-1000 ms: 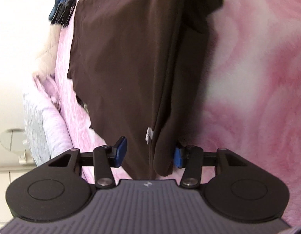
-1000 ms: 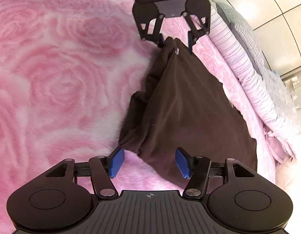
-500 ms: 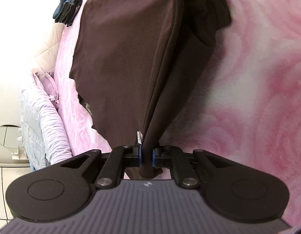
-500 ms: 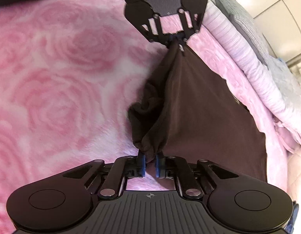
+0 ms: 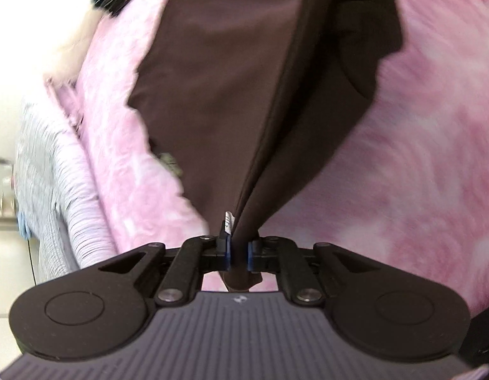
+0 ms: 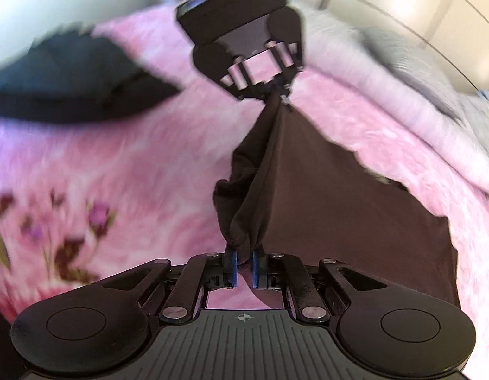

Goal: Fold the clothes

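Left wrist view: the left gripper (image 5: pixel 238 250) has its jaws clenched on a corner of the brown garment (image 5: pixel 222 95). Right gripper (image 6: pixel 243 269) jaws grasp another bunched corner. Between them the cloth hangs above the pink blanket (image 6: pixel 117 164); a dark garment (image 6: pixel 70 79) lies far left.

1. No words, brand names or numbers can be read in either view.
2. A small white tag (image 5: pixel 227 221) sewn on the brown garment (image 5: pixel 219 101) carries dark print, too small and blurred to read.
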`<state>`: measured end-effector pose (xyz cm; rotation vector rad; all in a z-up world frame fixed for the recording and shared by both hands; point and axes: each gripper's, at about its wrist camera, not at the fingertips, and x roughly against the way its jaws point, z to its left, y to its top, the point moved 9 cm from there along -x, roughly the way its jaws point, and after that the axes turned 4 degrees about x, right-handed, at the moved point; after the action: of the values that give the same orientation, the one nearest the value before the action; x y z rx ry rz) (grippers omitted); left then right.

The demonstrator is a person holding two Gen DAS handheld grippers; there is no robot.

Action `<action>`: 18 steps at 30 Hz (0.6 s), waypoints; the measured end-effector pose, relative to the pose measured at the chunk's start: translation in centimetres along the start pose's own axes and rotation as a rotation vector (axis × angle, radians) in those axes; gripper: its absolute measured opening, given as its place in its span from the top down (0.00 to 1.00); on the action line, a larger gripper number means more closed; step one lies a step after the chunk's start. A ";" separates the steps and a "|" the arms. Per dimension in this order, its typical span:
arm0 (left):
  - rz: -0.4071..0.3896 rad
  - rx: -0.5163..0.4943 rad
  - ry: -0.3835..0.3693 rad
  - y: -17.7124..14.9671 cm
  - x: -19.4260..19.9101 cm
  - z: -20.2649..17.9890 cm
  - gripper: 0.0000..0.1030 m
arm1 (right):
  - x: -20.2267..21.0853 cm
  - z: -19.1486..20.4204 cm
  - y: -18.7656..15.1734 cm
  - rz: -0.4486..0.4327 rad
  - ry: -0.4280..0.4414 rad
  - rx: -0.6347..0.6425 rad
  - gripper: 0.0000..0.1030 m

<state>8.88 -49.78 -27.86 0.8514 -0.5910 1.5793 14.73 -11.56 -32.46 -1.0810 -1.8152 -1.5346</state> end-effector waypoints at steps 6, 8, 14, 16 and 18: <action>-0.005 0.042 -0.007 7.3 -0.5 10.3 0.93 | 5.7 -11.8 -0.9 -0.117 -0.061 -0.360 0.93; -0.002 0.026 -0.024 10.9 -2.1 13.6 0.93 | 7.2 -16.8 -3.1 -0.151 -0.075 -0.503 0.93; 0.026 -0.042 -0.132 20.2 -11.0 18.8 0.92 | 6.8 -28.6 -11.3 -0.193 -0.009 -0.855 0.93; 0.047 -0.049 -0.179 22.6 -15.2 18.8 0.92 | 5.1 -32.0 -14.7 -0.190 0.018 -0.967 0.93; 0.071 -0.052 -0.224 24.5 -19.2 18.5 0.91 | 3.9 -34.5 -18.3 -0.182 0.051 -1.072 0.93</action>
<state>-10.58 -80.29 -29.84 0.9846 -0.8264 1.5360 -6.18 -44.76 -31.85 -1.2776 -0.9908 -2.7224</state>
